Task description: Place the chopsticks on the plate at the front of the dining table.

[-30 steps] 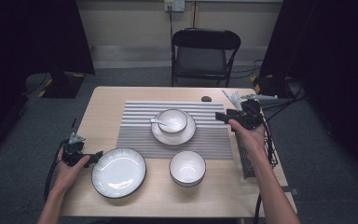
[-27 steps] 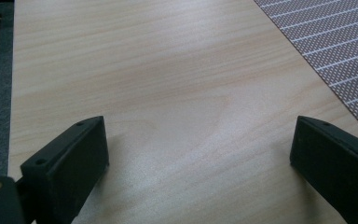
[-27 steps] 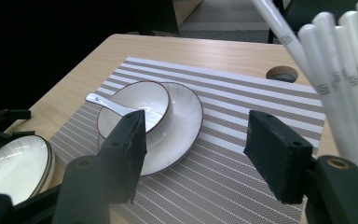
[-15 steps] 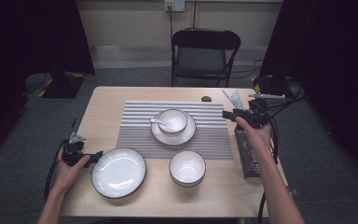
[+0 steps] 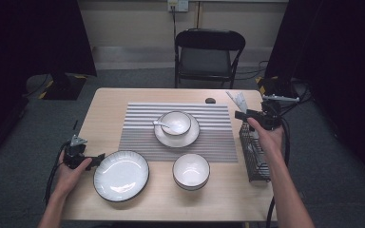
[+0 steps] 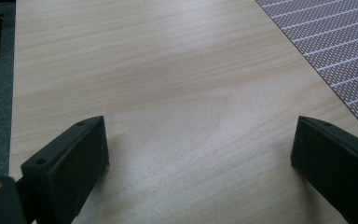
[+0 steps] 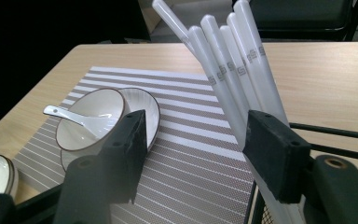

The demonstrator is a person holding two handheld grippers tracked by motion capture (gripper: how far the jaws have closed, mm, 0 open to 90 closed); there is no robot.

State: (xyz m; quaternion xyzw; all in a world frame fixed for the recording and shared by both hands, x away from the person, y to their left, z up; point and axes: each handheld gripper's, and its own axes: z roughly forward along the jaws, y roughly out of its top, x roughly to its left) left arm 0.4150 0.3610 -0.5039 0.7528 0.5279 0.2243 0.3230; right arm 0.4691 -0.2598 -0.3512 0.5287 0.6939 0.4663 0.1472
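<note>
Counter (image 5: 104, 114): pale wood with fine grain, rectangular; its near right corner is cut off by the person's forearm.
Placemat (image 5: 138, 130): grey woven sheet with thin white stripes, lying mid-counter toward the far edge.
Chopsticks (image 7: 242, 70): smooth white plastic rods, round-tipped, each printed with a small grey mark; a fanned bundle leaning out of the rack at the right edge of the counter, lower ends hidden behind the tongs.
Wire rack (image 5: 254, 152): dark metal mesh, long and narrow, along the right edge.
Right tongs (image 5: 241, 115): black blocky jaws parted wide, gripping nothing, one jaw just beside the chopsticks.
Left tongs (image 6: 200, 154): jaws spread wide over bare wood near the left edge, empty.
Bowl with spoon (image 7: 91, 121): glossy white, dark-rimmed, on a saucer; partly blocked by a jaw.
</note>
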